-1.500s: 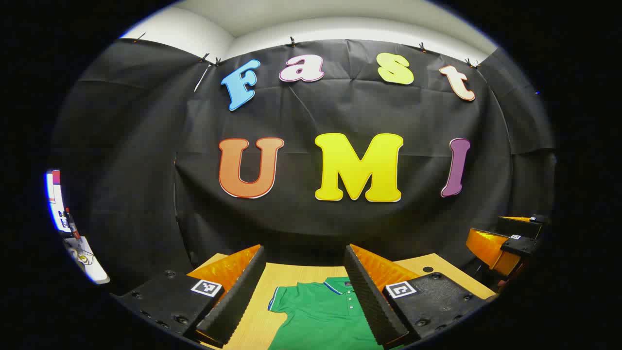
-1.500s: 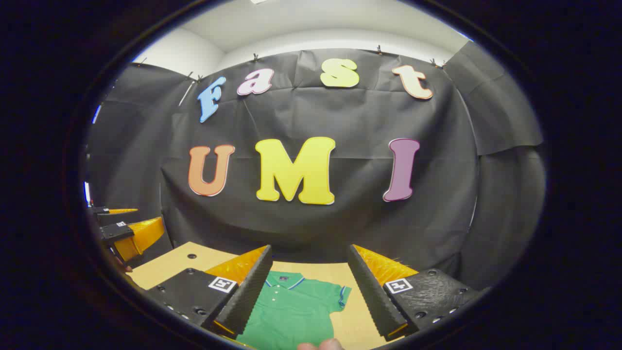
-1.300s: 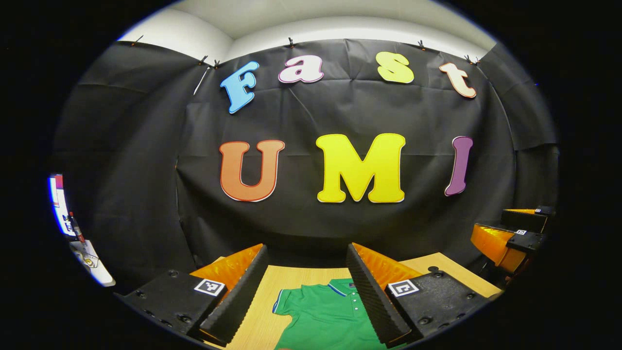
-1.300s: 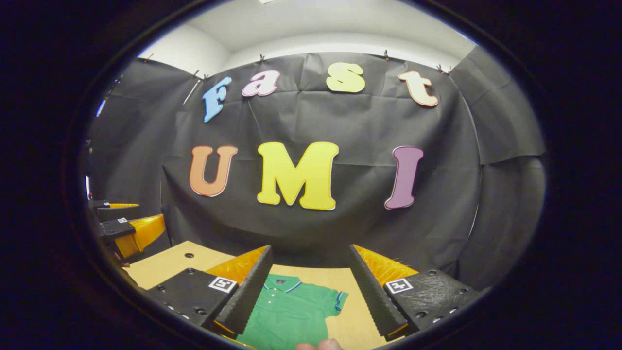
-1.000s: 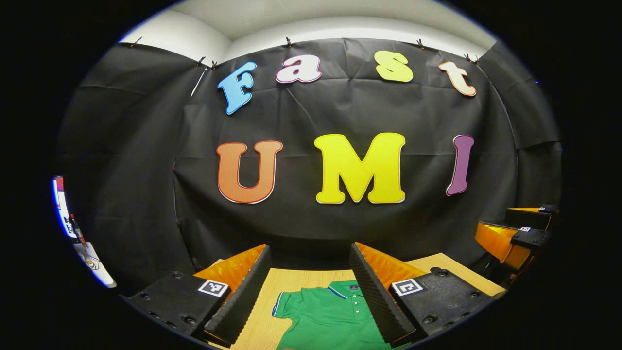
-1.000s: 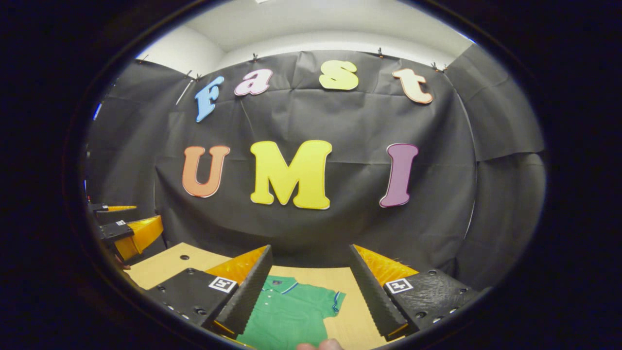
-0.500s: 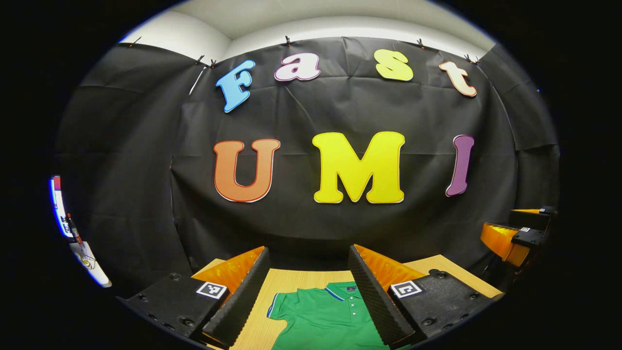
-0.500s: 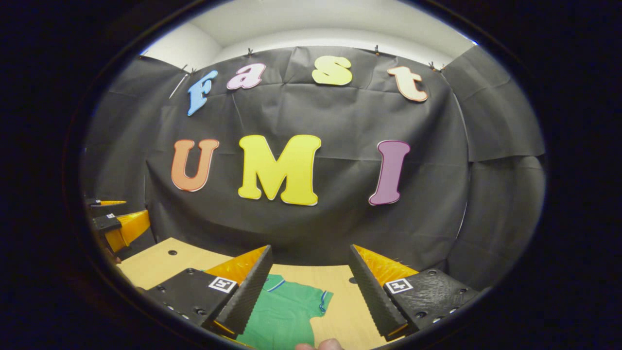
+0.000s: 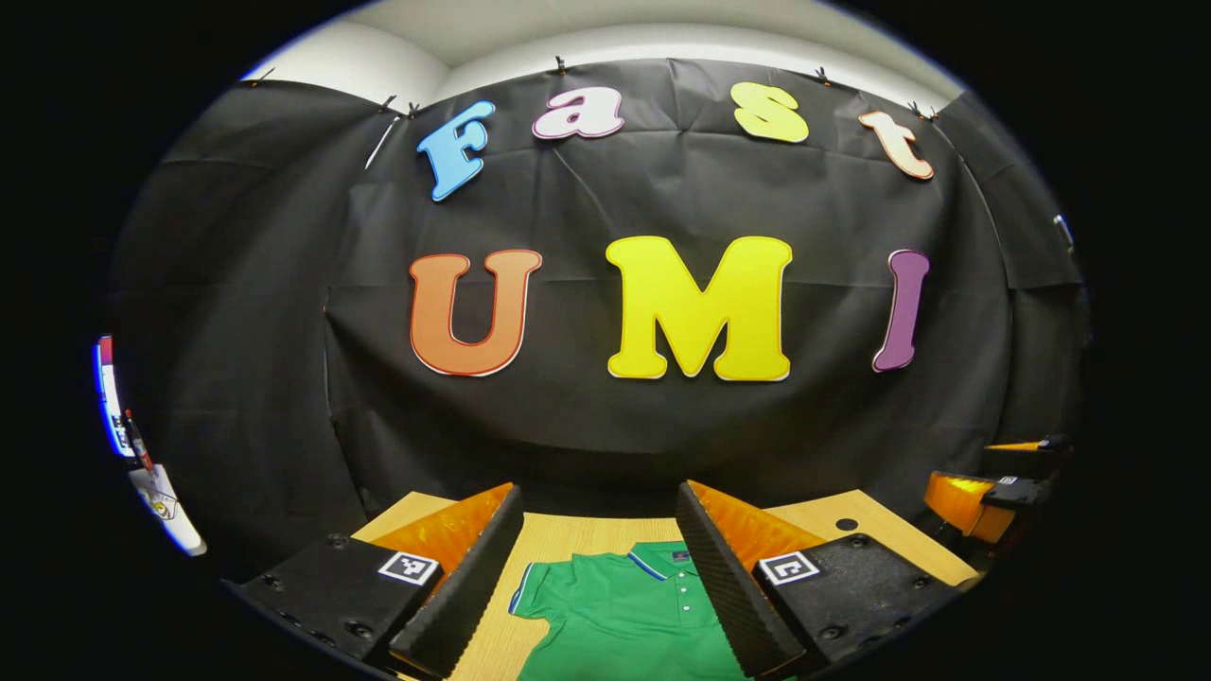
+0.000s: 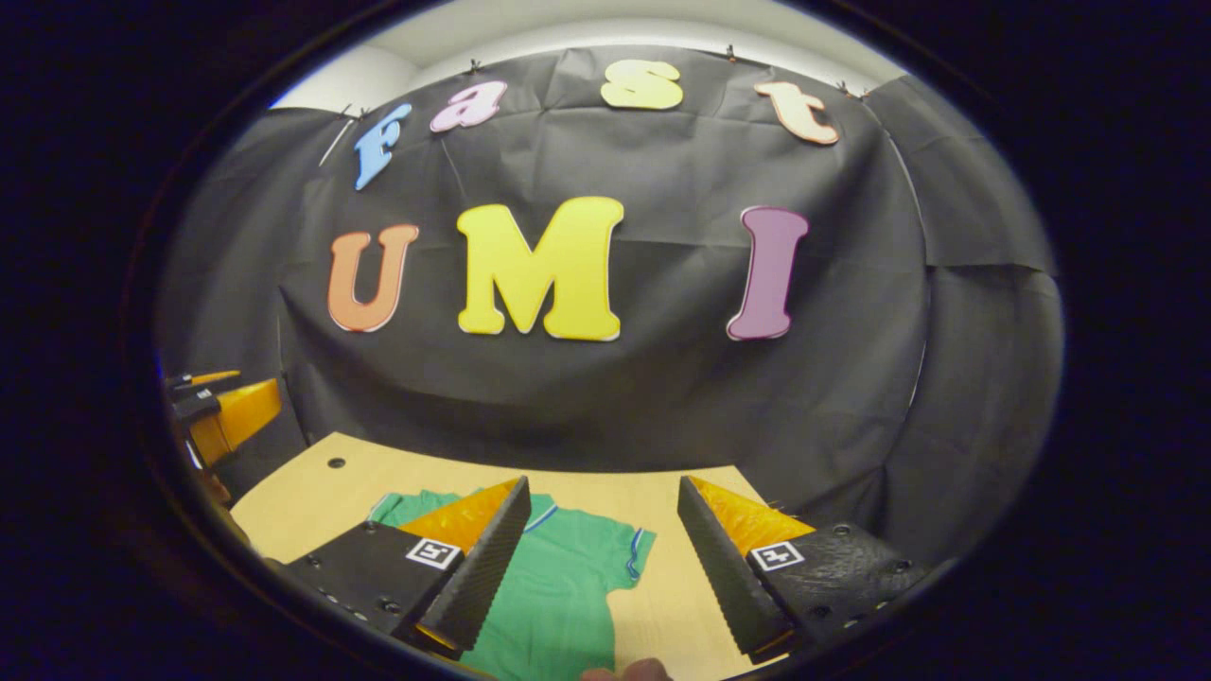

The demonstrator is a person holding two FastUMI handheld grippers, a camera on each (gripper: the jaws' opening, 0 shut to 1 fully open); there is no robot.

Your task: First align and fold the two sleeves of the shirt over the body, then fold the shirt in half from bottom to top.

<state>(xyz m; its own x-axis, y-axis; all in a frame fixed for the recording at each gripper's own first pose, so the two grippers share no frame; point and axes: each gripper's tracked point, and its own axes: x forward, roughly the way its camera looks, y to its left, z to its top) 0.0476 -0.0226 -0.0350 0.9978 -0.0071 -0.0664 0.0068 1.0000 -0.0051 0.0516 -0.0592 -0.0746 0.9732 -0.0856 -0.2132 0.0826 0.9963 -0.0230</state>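
Ribbed jaws, left gripper (image 9: 598,515): standing wide apart and released, gripping nothing, hovering above the table.
Ribbed jaws, right gripper (image 10: 603,511): likewise spread apart and empty, hanging over the tabletop.
Shirt (image 9: 624,615): a green polo with a blue-trimmed collar, lying flat and face up on the table; in the left gripper view its collar and one short sleeve are showing between the fingers.
Shirt, right gripper view (image 10: 568,586): lying partly under the near finger, its other short sleeve spreading out towards the gap between the fingers; neither sleeve is folded over the body yet.
Table (image 10: 303,497): light wood, carrying the shirt, with a small dark hole near its far corner.
Other gripper: the right one is showing at the right edge of the left gripper view (image 9: 989,487), well apart from the shirt.
Fingertip (image 10: 629,672): a person's fingertip is peeking in at the bottom edge.
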